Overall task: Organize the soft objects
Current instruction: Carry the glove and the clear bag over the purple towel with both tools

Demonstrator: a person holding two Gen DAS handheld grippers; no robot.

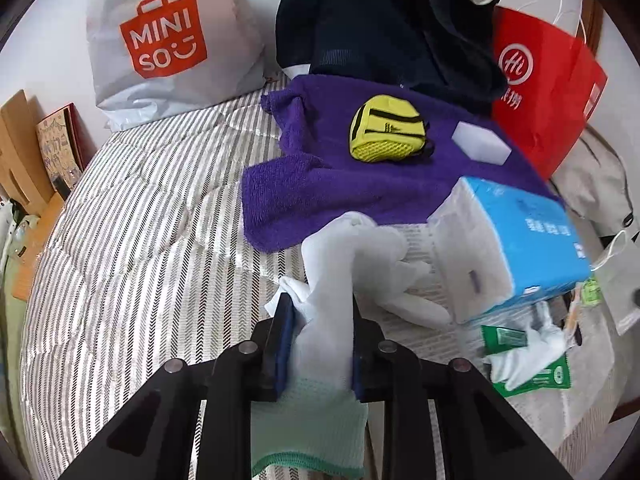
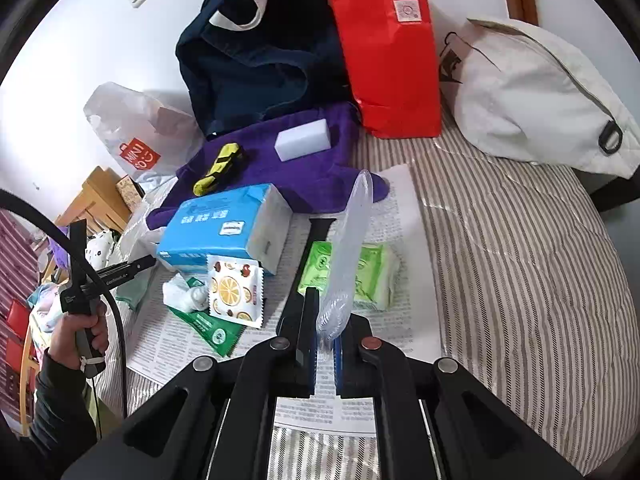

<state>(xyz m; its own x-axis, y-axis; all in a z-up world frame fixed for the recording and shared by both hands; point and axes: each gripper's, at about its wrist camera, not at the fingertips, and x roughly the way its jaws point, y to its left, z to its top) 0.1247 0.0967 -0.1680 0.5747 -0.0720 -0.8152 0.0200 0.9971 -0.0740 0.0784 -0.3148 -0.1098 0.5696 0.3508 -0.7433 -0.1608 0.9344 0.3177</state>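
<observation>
My left gripper (image 1: 320,316) is shut on a white work glove (image 1: 352,264) with a green cuff, held above the striped bed. Ahead lies a purple towel (image 1: 320,184) with a yellow pouch (image 1: 386,128) and a white sponge (image 1: 482,142) on it. A blue tissue pack (image 1: 516,240) sits to the right. My right gripper (image 2: 326,312) is shut on a clear plastic bag (image 2: 350,248), held upright above a green wipes pack (image 2: 372,276). The towel (image 2: 280,164), sponge (image 2: 304,140), pouch (image 2: 218,168) and tissue pack (image 2: 228,228) also show there.
A navy tote bag (image 2: 256,52), a red paper bag (image 2: 388,48), a white Miniso bag (image 1: 168,40) and a cream bag (image 2: 532,96) stand along the back. A newspaper (image 2: 396,216) carries a fruit-print packet (image 2: 236,288) and green packets (image 2: 208,324). Wooden furniture (image 1: 24,152) stands left.
</observation>
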